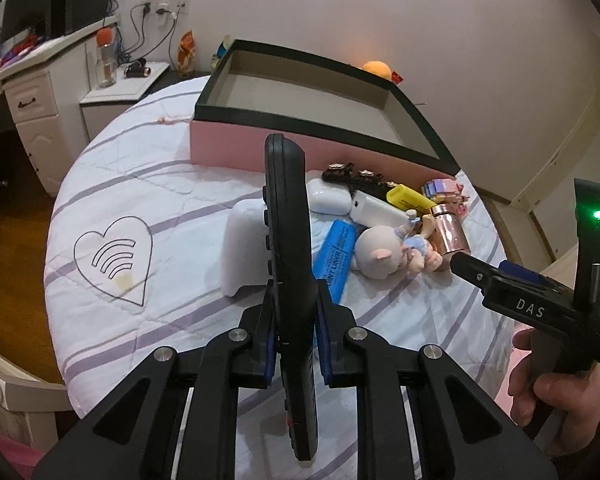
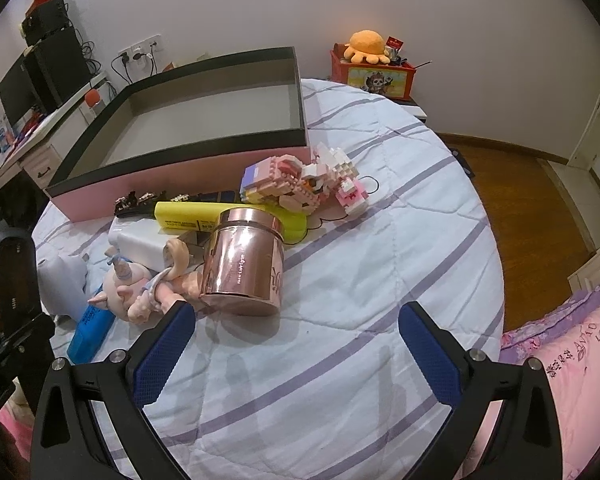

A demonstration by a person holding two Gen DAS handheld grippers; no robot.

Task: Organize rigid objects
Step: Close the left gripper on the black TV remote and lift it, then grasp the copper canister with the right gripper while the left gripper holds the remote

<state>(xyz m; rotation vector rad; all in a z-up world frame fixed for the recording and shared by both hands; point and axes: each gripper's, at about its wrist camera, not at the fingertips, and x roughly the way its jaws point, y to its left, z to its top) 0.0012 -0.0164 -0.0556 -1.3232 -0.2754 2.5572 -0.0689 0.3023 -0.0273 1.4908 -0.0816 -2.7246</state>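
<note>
Holding: left gripper (image 1: 294,334) is squeezing the long black plastic remote (image 1: 290,264) up above the striped bed
Waiting: right gripper (image 2: 296,344) is sitting wide apart near the shiny pink metal jar (image 2: 242,262)

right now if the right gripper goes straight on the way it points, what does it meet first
Probably the copper jar. The right gripper is open and aimed at the pile, and the jar lies nearest ahead, slightly left of centre between the fingers, with the doll further left. Depth is hard to judge through the fisheye.
</note>
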